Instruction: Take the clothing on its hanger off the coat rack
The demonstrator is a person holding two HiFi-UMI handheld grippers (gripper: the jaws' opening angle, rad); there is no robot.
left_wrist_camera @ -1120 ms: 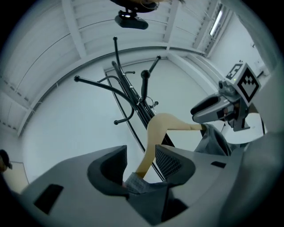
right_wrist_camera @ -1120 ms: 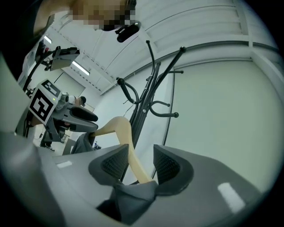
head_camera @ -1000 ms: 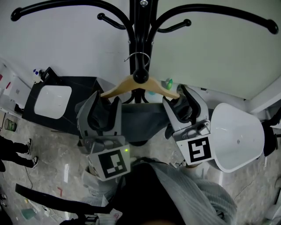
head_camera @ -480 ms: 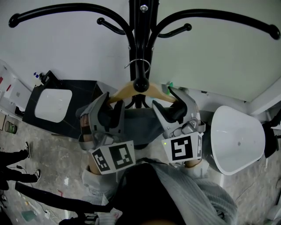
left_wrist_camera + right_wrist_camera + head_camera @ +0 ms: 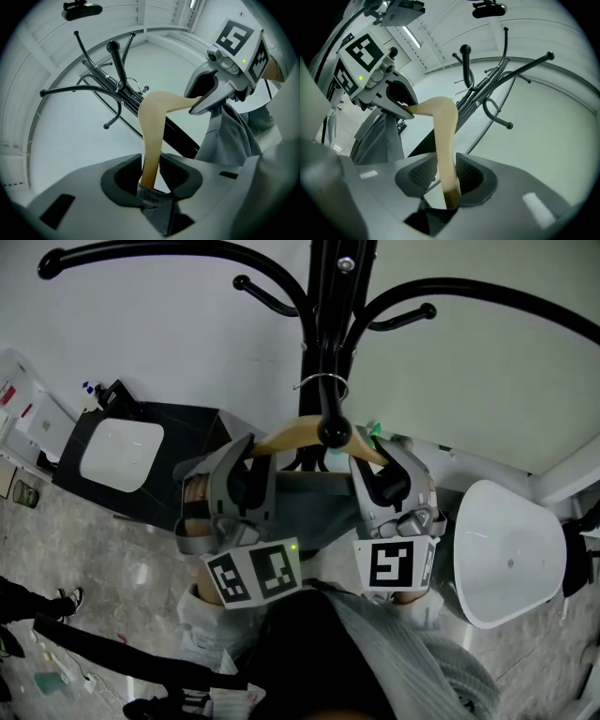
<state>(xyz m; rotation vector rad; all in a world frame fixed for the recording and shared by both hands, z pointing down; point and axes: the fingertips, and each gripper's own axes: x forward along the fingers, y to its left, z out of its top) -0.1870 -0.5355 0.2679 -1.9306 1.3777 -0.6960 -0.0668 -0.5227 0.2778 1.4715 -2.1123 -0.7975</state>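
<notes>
A wooden hanger (image 5: 286, 435) hangs by its metal hook (image 5: 323, 382) from the black coat rack (image 5: 323, 324), with grey clothing (image 5: 314, 502) draped below it. My left gripper (image 5: 251, 454) has the hanger's left arm between its jaws. They are closing, and the pads (image 5: 180, 173) touch the wood and a fold of grey cloth. My right gripper (image 5: 380, 454) holds the right arm (image 5: 444, 136) the same way, its jaws closing with the pads against the wood. Each gripper view shows the other gripper at the hanger's far end (image 5: 206, 101) (image 5: 401, 105).
The rack's curved black arms (image 5: 169, 251) spread overhead against a pale wall. A white moulded seat (image 5: 511, 549) stands at the right and a black cabinet (image 5: 187, 427) with a white tray (image 5: 117, 451) at the left. A person's shoes (image 5: 66, 601) show on the floor.
Both grippers have risen and drawn inward onto the hanger's two arms. Their jaws have narrowed around the wood. The hanger still hangs on the rack.
</notes>
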